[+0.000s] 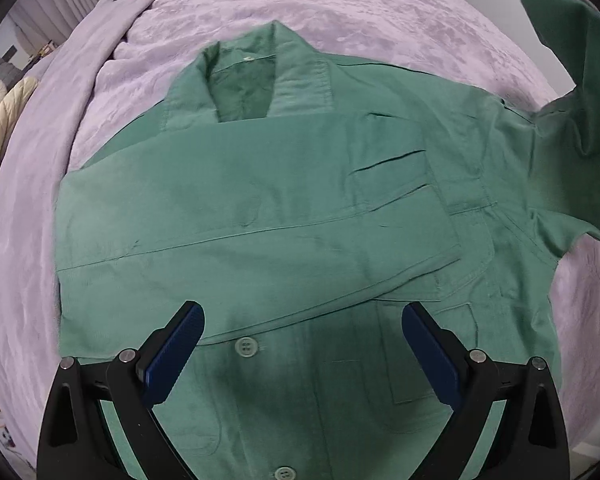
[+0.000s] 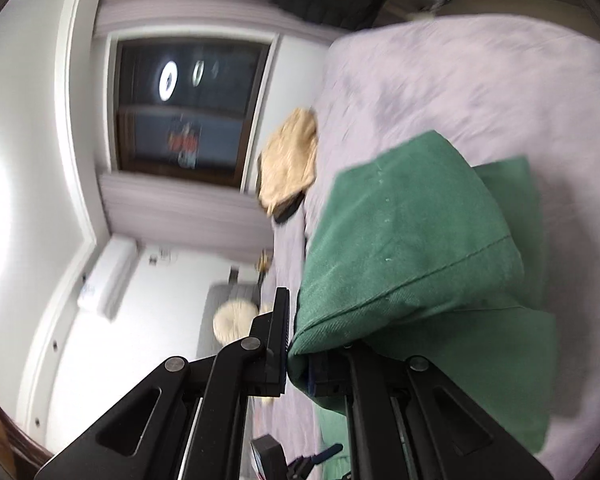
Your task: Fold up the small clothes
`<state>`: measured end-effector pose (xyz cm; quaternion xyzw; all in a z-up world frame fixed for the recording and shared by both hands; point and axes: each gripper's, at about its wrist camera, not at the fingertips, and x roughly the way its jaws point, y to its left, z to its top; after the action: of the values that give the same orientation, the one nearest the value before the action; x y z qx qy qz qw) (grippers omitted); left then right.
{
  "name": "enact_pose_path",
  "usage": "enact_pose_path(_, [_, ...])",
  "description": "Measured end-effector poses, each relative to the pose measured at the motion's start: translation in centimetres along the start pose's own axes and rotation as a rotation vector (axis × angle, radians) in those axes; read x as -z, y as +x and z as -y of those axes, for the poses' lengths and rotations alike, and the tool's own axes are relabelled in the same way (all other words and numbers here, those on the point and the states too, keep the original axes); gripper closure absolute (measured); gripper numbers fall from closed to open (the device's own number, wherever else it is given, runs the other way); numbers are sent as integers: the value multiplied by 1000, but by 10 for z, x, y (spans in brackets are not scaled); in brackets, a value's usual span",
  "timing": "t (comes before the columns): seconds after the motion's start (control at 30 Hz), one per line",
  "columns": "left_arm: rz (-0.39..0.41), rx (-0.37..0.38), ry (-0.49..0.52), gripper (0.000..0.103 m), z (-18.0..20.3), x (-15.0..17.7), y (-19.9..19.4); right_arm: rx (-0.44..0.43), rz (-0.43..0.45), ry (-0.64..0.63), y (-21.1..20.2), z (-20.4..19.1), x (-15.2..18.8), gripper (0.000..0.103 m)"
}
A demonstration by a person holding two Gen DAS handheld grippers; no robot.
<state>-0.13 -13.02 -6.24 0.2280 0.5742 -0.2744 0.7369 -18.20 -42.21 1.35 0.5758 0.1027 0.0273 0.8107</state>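
The left gripper (image 1: 302, 354) hangs over the lower front of the green button-up cotton shirt (image 1: 284, 216), blue-padded jaws wide apart and empty. The shirt lies face up on the lilac bedspread (image 1: 340, 8), one long sleeve (image 1: 240, 248) already folded across its chest. Farther off, the right gripper (image 2: 296, 354) has its jaws clamped on the other sleeve (image 2: 412, 248), lifted clear of the bed; that fold and the body folds look still to come.

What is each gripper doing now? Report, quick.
Left gripper: open, holding nothing, above the green cotton button-up shirt.
Right gripper: shut on the shirt's green sleeve.
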Motion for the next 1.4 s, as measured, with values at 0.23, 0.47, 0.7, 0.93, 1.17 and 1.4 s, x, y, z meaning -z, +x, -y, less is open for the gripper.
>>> enact_pose_path(0.23, [-13,-44,-146,3,-87,16,9,-6,-299,-102,140,-31,82,95])
enact_pose_path(0.47, [-35,-96,-281,3,-167,43,20,195,-556,-88,250,21,190,92])
enact_pose_path(0.7, [-39,-84,-338,3,-209,60,28,383,-584,-58,264,56,204,88])
enact_pose_path(0.93, [33,34,-425,3,-251,51,18,447,-451,-255,263,-2,174,95])
enact_pose_path(1.17, [55,218,-574,3,-279,47,24,521,-725,-680,313,-32,259,91])
enact_pose_path(1.4, [40,391,-571,3,-245,32,37,601,-881,-724,312,-10,297,52])
